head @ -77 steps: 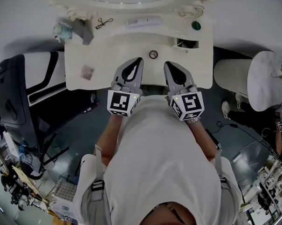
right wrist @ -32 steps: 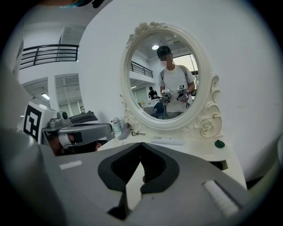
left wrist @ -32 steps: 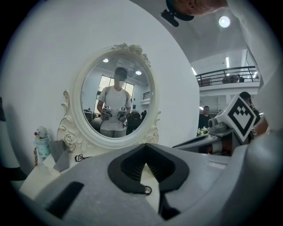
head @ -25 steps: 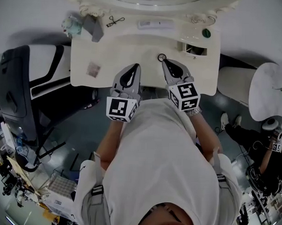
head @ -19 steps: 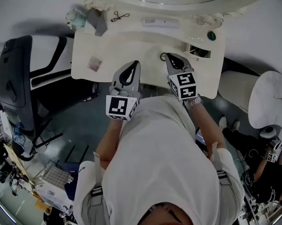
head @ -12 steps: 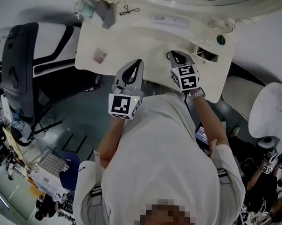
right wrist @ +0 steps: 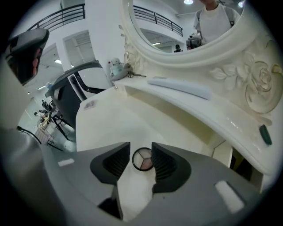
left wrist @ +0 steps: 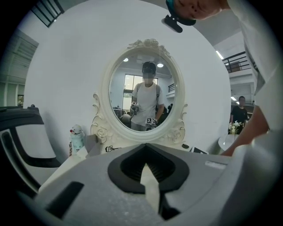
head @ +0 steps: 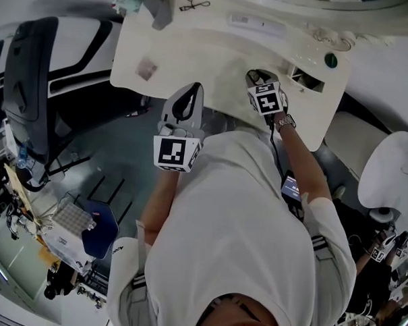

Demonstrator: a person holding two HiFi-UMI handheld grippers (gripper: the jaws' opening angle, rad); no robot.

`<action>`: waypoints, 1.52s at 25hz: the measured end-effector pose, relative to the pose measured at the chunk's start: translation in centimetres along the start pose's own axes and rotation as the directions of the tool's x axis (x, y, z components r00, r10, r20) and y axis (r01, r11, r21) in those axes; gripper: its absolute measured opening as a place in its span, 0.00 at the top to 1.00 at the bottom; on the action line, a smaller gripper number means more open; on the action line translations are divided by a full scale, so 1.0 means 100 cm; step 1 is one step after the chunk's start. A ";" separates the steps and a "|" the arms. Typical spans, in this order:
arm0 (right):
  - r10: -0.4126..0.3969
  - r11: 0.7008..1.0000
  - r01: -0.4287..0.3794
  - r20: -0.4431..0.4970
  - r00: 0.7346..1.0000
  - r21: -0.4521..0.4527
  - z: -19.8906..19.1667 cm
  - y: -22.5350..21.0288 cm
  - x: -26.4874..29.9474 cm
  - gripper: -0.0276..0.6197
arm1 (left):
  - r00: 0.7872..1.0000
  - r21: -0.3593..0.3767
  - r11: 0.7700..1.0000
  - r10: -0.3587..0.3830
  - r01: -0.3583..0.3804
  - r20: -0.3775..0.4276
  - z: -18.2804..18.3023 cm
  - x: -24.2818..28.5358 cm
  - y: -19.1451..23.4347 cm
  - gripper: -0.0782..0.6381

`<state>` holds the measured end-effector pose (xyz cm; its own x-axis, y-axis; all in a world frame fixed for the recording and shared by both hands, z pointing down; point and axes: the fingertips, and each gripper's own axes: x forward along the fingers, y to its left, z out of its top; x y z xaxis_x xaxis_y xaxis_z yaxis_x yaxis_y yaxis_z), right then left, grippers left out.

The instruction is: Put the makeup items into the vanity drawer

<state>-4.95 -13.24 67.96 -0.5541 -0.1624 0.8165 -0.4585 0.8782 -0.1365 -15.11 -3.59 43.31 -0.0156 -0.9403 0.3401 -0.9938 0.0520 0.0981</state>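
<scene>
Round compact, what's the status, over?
Right claw open, just been opening; round compact between, not gripped, on vanity. Left claw shut, empty. Nothing blocking.

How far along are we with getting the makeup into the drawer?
Done: nothing visibly stowed; the small vanity drawer looks open. In hand: the right claw, its jaws just opening, straddles the round three-shade compact on the cream tabletop, not gripping. The left claw is shut, empty. Left: the compact, long white tube, dark green round item, black scissor-shaped tool.

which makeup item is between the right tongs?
The round three-pan compact on the tabletop; the right tongs have just been opening around it. Others lie farther off.
</scene>
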 end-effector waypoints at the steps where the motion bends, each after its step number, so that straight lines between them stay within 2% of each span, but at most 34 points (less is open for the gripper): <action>1: -0.002 1.000 0.002 -0.027 1.000 -0.005 -0.007 -0.002 0.005 0.69 | 1.000 -0.003 1.000 0.010 -0.010 -0.005 -0.002 -0.001 0.002 0.88; 4: 0.005 1.000 -0.006 -0.096 0.995 -0.016 -0.026 -0.006 0.019 0.58 | 0.999 -0.014 0.999 0.042 -0.042 -0.015 -0.007 -0.004 0.008 0.88; 6: 0.014 1.000 -0.017 -0.118 0.993 -0.021 -0.033 -0.006 0.025 0.57 | 0.998 -0.020 0.998 0.060 -0.060 -0.019 -0.010 -0.004 0.011 0.88; 13: -0.004 1.000 0.000 -0.148 0.989 -0.029 -0.038 -0.003 0.031 0.57 | 0.998 -0.022 0.998 0.055 -0.056 -0.032 -0.014 0.000 0.007 0.88; 16: -0.017 1.000 0.014 -0.164 0.986 -0.023 -0.040 -0.004 0.033 0.61 | 0.998 -0.022 0.999 0.046 -0.047 -0.033 -0.015 0.000 0.006 0.88; 21: -0.029 0.999 0.031 -0.145 0.989 0.009 -0.039 -0.003 0.024 0.62 | 0.999 -0.019 1.000 0.021 -0.022 -0.028 -0.014 0.000 0.007 0.88; 26: -0.041 0.998 0.047 -0.122 0.992 0.049 -0.043 0.000 0.010 0.62 | 0.999 -0.012 0.999 -0.041 0.041 -0.031 -0.017 0.008 0.000 0.88; 30: -0.051 0.991 0.064 -0.109 0.993 0.121 -0.050 -0.001 -0.004 0.62 | 0.994 -0.001 0.994 -0.108 0.108 -0.030 -0.017 0.013 -0.014 0.88; 38: -0.148 0.954 0.164 -0.084 0.985 0.250 -0.067 -0.016 -0.044 0.62 | 0.966 0.009 0.967 -0.254 0.255 -0.040 -0.022 0.021 -0.040 0.88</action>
<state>2.95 -10.92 68.35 -0.4202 -0.2520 0.8717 -0.7020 0.6990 -0.1363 -10.91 -5.04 45.72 0.2420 -0.9084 0.3410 -0.9660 -0.1925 0.1729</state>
